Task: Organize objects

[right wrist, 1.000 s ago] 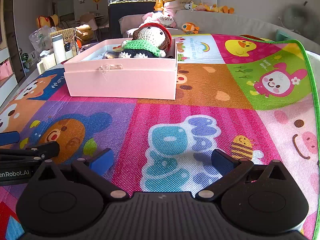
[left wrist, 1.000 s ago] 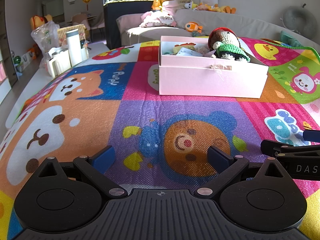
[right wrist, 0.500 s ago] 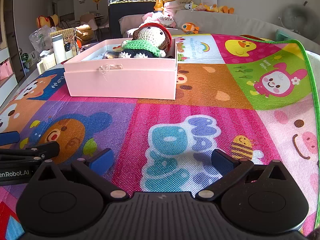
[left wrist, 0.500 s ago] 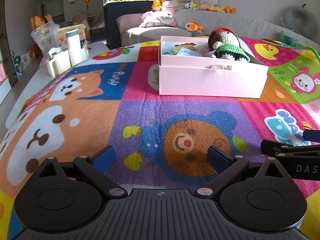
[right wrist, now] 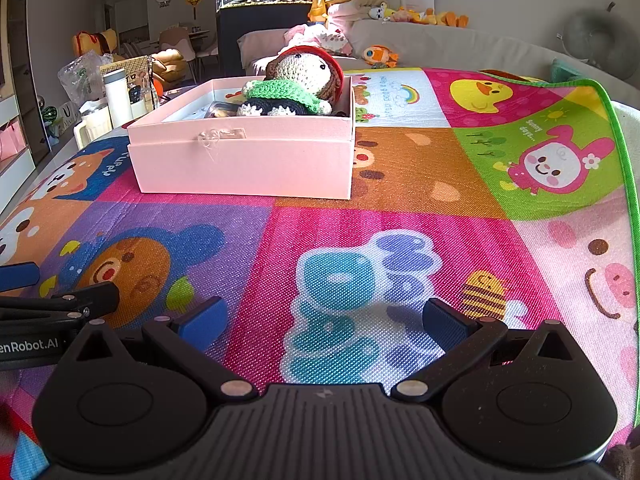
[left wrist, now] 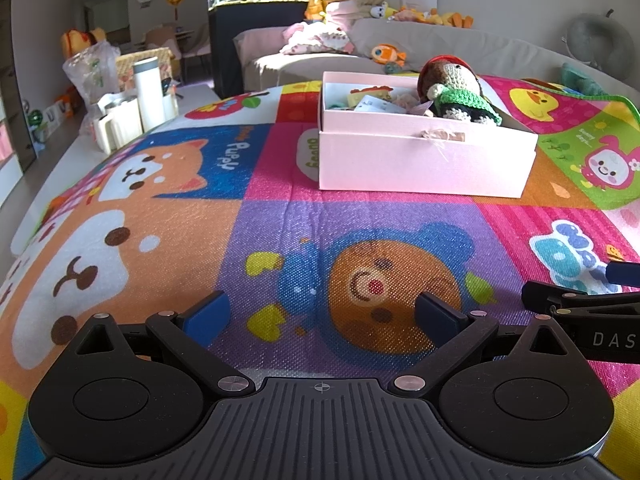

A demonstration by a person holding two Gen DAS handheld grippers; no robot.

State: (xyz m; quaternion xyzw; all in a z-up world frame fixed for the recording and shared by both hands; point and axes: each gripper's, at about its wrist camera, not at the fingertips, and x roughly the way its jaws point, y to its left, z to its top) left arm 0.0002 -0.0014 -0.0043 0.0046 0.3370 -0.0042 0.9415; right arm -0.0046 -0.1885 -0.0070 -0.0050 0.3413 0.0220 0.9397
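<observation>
Apparently finished: both tools, left tool (left wrist: 320, 314) and right tool (right wrist: 324, 318), rest released and empty on the mat (right wrist: 400, 216); approach the doll (right wrist: 296, 84) in the box (right wrist: 244, 164) from above.

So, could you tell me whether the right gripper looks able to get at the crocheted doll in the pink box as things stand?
Probably yes. The right gripper is open and empty, the bare play mat lies between it and the pink box, and the crocheted doll sticks up above the lidless rim.
</observation>
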